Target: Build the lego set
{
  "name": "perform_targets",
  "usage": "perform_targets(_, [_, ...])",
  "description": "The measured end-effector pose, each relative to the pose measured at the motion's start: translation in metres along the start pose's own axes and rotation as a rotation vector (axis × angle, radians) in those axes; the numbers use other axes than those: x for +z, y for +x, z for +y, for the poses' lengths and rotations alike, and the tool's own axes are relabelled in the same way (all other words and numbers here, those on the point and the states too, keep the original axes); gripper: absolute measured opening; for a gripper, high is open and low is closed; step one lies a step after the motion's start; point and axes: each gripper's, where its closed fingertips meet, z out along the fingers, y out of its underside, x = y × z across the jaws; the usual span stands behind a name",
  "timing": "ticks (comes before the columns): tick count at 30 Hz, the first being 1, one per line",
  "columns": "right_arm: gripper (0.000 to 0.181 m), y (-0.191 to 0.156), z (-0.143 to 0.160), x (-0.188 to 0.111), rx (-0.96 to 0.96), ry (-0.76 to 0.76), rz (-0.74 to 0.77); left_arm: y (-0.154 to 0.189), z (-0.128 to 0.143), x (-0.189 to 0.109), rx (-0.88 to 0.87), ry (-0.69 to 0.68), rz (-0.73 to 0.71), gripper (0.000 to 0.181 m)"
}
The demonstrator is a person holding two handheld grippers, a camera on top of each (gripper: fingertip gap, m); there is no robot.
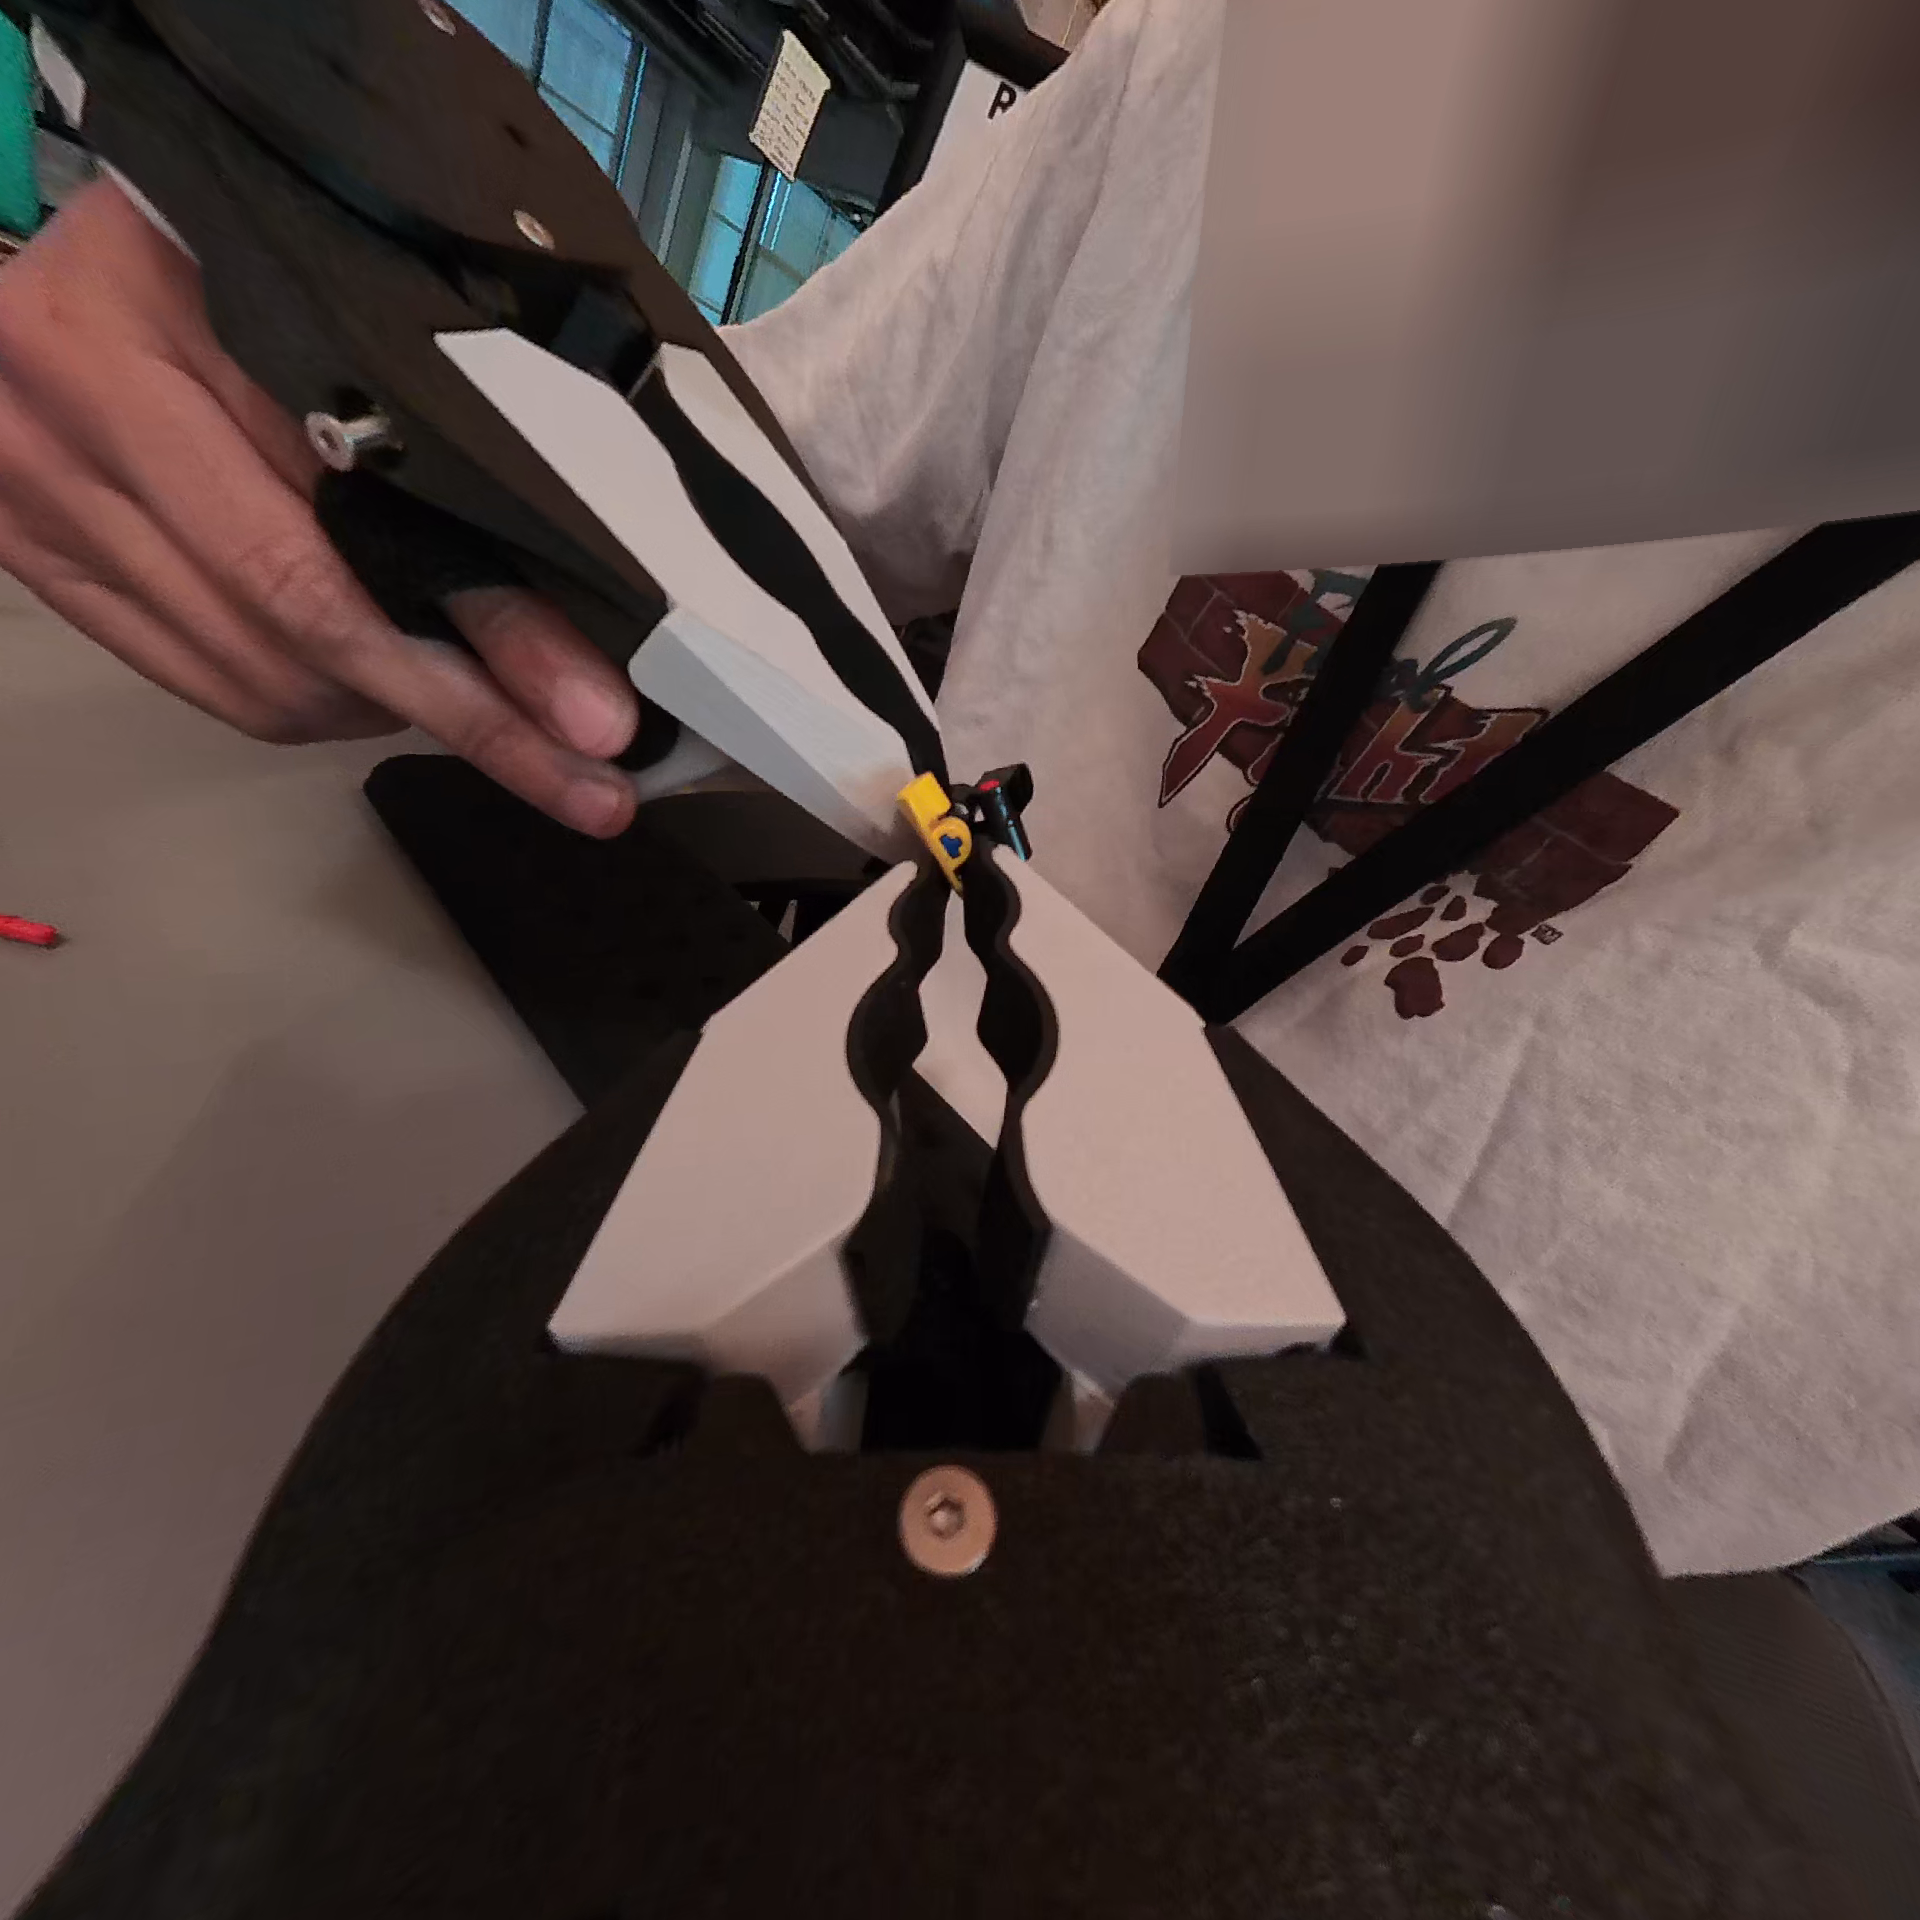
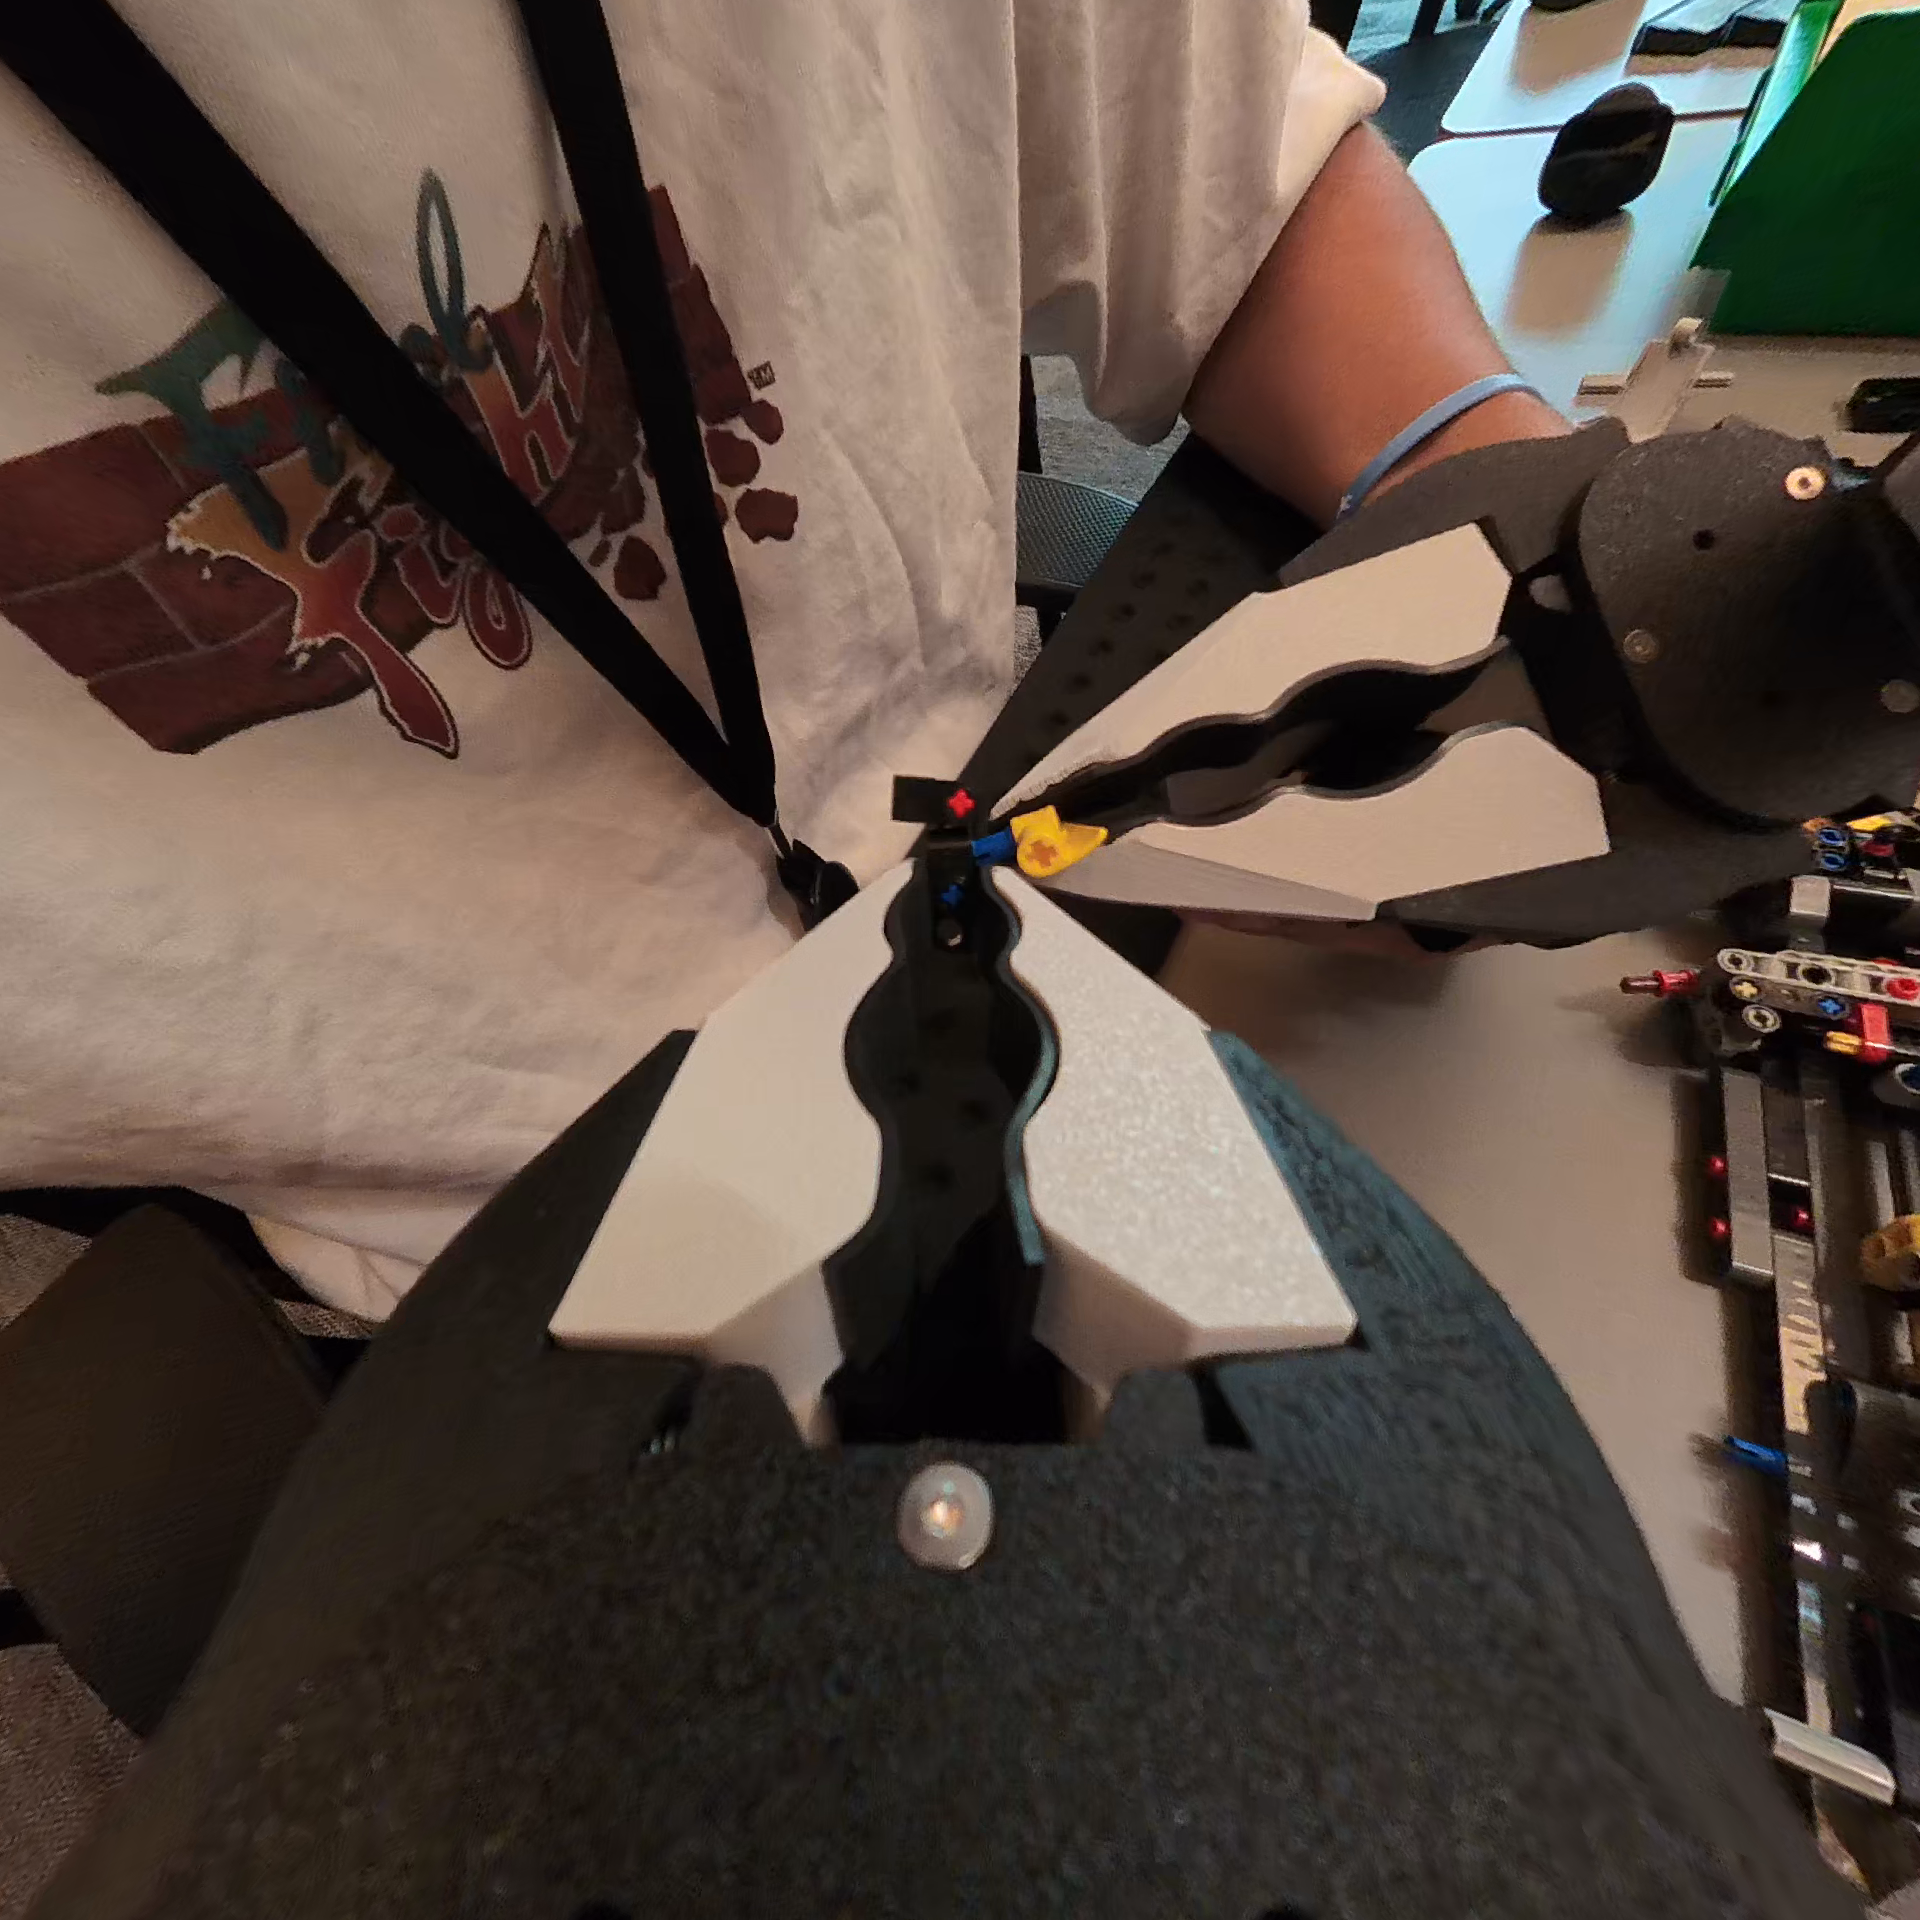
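My left gripper (image 1: 940,883) is shut on a small yellow Lego piece (image 1: 928,812) with a blue pin in it. It enters the right wrist view (image 2: 1023,831) from the right, with the yellow piece (image 2: 1049,844) at its tips. My right gripper (image 2: 951,878) is shut on a small black Lego piece (image 2: 920,800) with a red axle end. In the left wrist view the right gripper (image 1: 920,784) comes in from the upper left, held by a hand, and the black piece (image 1: 1003,800) juts past its tips. The two pieces touch, held in the air before a person's white T-shirt.
A partly built dark Lego model (image 2: 1818,1143) lies on the beige table (image 2: 1507,1143) at the right. A green box (image 2: 1818,208) and a black rounded object (image 2: 1605,151) stand farther back. A red Lego piece (image 1: 26,928) lies on the table at the left. Black lanyard straps (image 2: 644,364) hang down the shirt. Only a small space, under 4 cm, lies between the two pairs of fingers. Left tips and right tips are each some 20 cm from the partly built dark Lego model (image 2: 1818,1143).
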Motion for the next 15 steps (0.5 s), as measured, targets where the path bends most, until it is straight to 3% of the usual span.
perform_targets(15, [0.007, 0.002, 0.009, 0.008, -0.020, -0.049, 0.005, -0.001, 0.012, -0.002, -0.002, -0.095, -0.024, 0.002])
